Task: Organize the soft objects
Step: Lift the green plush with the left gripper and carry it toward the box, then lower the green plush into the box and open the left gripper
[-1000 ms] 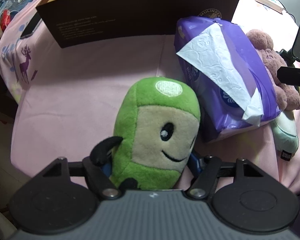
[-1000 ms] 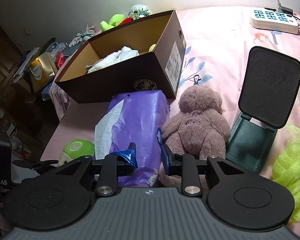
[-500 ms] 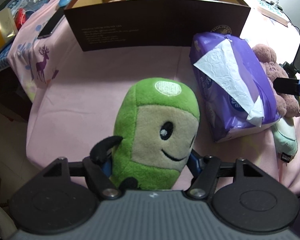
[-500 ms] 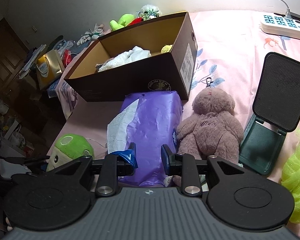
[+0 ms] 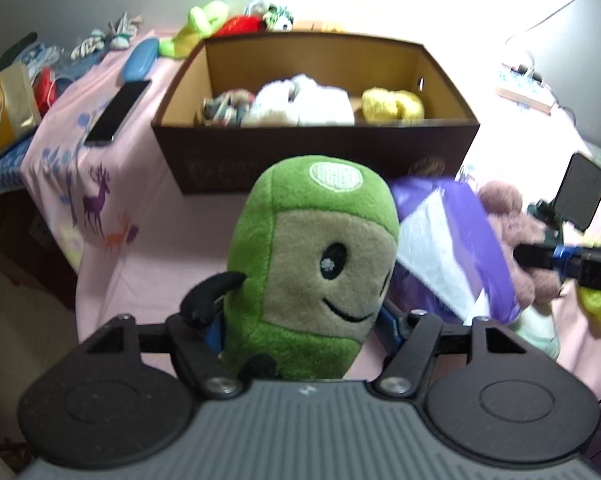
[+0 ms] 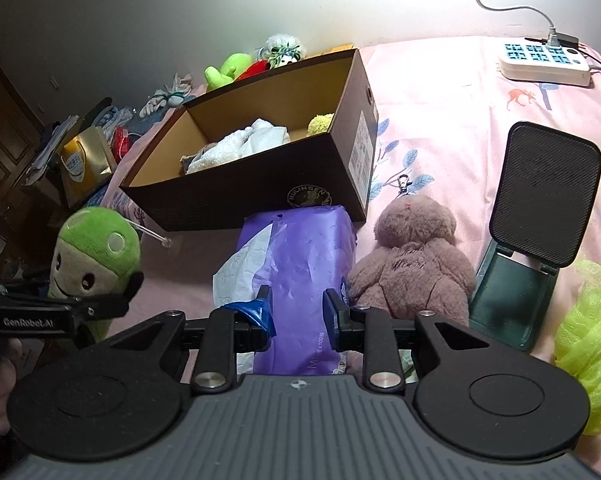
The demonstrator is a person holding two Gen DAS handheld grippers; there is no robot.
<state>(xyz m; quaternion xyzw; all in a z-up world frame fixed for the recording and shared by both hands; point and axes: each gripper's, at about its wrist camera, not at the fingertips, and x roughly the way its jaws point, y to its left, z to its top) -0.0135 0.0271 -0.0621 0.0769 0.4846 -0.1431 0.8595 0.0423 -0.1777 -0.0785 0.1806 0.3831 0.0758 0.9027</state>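
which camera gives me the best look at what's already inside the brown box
The left wrist view: it looks over the brown box rim onto a white plush, a yellow one and a grey bundle. The right wrist view sees it obliquely, partly hiding the contents.

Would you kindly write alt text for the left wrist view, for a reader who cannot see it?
The left gripper is shut on a smiling green plush toy, held upright above a pink bedsheet. Behind it, an open brown cardboard box holds white and yellow soft items; a purple tissue pack lies to the right.
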